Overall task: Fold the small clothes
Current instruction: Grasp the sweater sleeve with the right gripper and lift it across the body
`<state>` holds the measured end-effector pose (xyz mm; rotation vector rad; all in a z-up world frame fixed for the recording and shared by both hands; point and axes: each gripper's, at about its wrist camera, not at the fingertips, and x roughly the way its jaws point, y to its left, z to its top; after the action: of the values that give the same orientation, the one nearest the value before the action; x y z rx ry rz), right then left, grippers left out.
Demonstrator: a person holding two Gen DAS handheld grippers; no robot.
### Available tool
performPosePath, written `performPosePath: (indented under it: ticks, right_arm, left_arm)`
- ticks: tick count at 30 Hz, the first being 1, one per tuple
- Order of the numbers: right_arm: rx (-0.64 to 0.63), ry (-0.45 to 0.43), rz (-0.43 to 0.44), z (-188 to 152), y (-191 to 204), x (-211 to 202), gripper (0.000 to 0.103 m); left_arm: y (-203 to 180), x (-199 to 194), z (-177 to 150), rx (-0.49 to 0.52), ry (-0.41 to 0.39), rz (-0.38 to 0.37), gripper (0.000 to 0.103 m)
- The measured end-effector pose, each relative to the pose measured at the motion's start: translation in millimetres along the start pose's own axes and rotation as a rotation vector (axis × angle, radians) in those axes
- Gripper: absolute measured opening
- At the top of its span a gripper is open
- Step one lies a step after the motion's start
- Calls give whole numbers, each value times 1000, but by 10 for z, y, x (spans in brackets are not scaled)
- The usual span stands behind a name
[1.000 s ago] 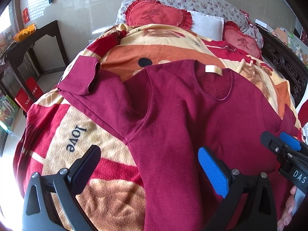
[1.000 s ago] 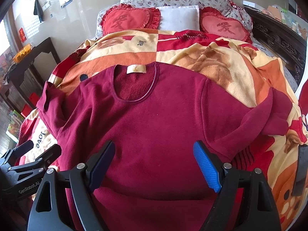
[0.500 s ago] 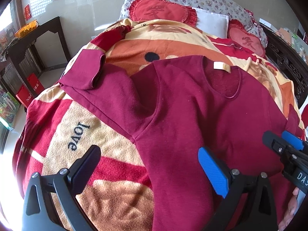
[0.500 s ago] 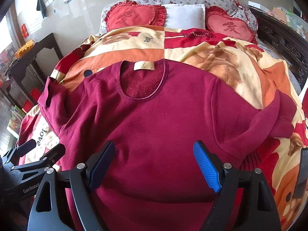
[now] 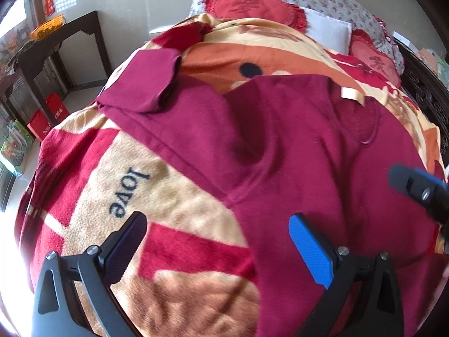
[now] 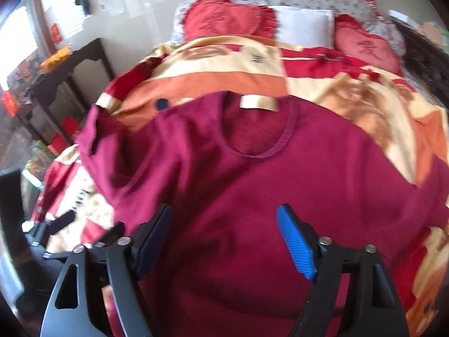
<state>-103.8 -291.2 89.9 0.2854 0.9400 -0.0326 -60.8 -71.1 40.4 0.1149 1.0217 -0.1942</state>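
A dark red long-sleeved top (image 5: pixel 303 168) lies flat and face up on a patterned blanket (image 5: pixel 134 196), neck hole with a cream label (image 6: pixel 258 102) at the far side. Its left sleeve (image 5: pixel 146 84) runs out to the far left with the cuff folded back. My left gripper (image 5: pixel 217 241) is open and empty above the top's left edge, below the armpit. My right gripper (image 6: pixel 224 233) is open and empty above the middle of the top's body (image 6: pixel 252 196); it also shows at the right edge of the left wrist view (image 5: pixel 421 193).
Red heart cushions (image 5: pixel 247 5) and a white pillow (image 6: pixel 303 28) lie at the head of the bed. A dark wooden side table (image 5: pixel 53 45) stands left of the bed with red boxes (image 5: pixel 47 115) under it. A dark carved bed frame (image 5: pixel 426 90) runs along the right.
Both grippers have moved forward and lower toward the top, which looks larger now. The right wrist view has swung to the left. Both stay open.
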Motion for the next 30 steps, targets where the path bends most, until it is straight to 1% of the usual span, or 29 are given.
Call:
performPosePath:
  ticks: [2,4,6,7,10,13,15,20,21,22,23,24,25,27,30]
  right_arm:
    - [0,7,65,92,95,40,53]
    - [8,19,177,237,227,114,53]
    - [-8,38,241,373,408,205,53]
    - [-33,42,270,472,558,275,53]
    - [-85,50,314,645,874,456,53]
    - [-115,77,360,796,1159,688,53]
    - [-128,97,369,887,1310,862,53]
    - [-139,145,366,1041,1486,1266,53]
    - [-136,152,374,1058,1511,1323,50]
    - [-132,161,385,1073,1532,1383,38]
    - [-131,168,395,1095,1561,1418,30]
    - [-135,174,405,1094,1586,1438,15]
    - [-144,174,408,1094,1616,1463,6]
    - [-154,155,408,1100,1639,1437,0]
    - [-158,89,429,1114,1613,1253,0]
  left_arm:
    - [93,57,-1,-21,9,8,103]
    - [179,113,-3,-44,18,12,103]
    - [263,156,-6,-68,24,8,103]
    - [303,177,-5,-81,27,6,103]
    - [411,227,-12,-112,32,-2,103]
    - [481,267,-5,-113,36,-3,103]
    - [514,273,9,-108,31,-3,103]
    - [589,276,68,-122,26,-15,103]
    - [609,291,95,-125,24,-16,103]
    - [625,298,106,-126,22,-15,103]
    - [635,311,124,-126,20,-14,103]
    - [642,316,131,-125,18,-12,103]
    - [638,323,138,-123,15,-8,103]
    - [659,351,182,-121,12,-3,103]
    - [669,365,195,-124,9,4,103]
